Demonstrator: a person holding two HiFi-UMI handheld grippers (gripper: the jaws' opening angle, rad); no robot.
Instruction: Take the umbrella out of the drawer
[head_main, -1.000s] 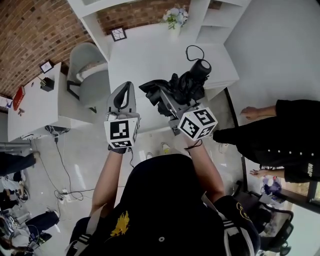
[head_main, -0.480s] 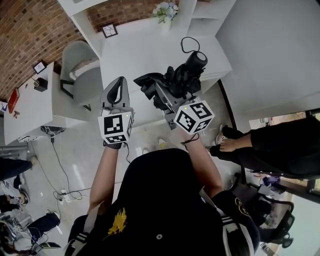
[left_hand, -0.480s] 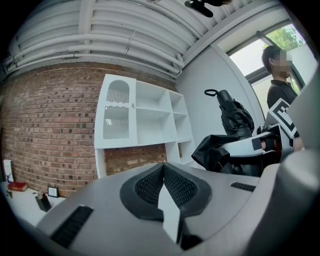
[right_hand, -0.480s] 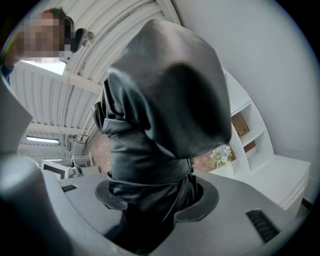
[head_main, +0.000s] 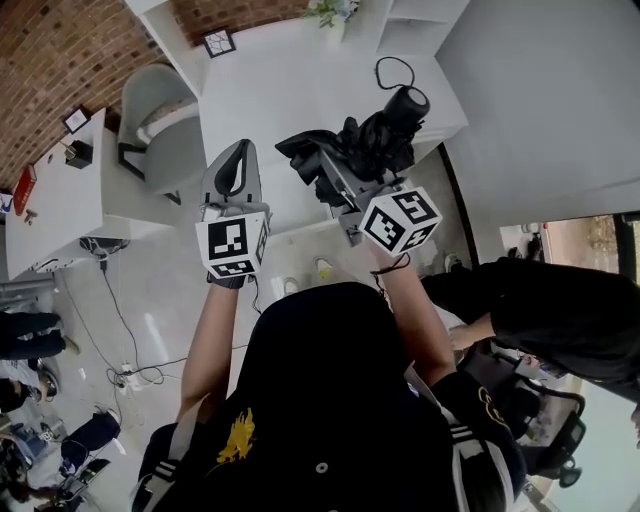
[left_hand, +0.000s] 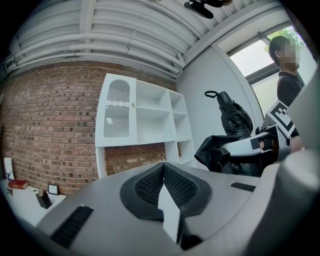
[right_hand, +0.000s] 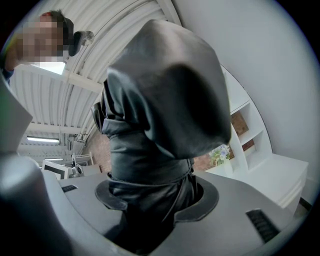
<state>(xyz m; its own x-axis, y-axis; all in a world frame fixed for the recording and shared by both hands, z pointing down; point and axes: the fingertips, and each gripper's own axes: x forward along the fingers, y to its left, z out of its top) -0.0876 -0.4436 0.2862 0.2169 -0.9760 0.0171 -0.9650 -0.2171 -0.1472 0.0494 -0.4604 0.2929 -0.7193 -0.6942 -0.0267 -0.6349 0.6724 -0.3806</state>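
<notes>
Left hand-held gripper (left_hand: 162, 172): clenched on nothing, its two ribbed pads pressed flat together, aimed level at the brick wall (left_hand: 45, 125) and the white shelf unit (left_hand: 145, 115).
Right hand-held gripper (right_hand: 154, 197): grasping the umbrella (right_hand: 160, 110), with a pad pressed into the black cloth on either side (the bundle fills most of this gripper's own view).
Umbrella, look: black and folded, its fabric bunched loosely. A thick dark handle with a thin cord loop is at the end farthest from the person.
Umbrella, place: held up in the air by the right hand-held gripper alone, just to the right of the left one and not touching it. In the head view it lies over the near edge of the white counter (head_main: 290, 90).
Both grippers: side by side at about the same height in front of the person's chest, with the marker cubes toward the person.
Counter: a vase of flowers (head_main: 328, 10) and a small framed picture (head_main: 219, 42) stand near its far side.
Around: a grey chair (head_main: 160, 120) sits left of the counter. A second person in black (head_main: 560, 310) stands at the right.
</notes>
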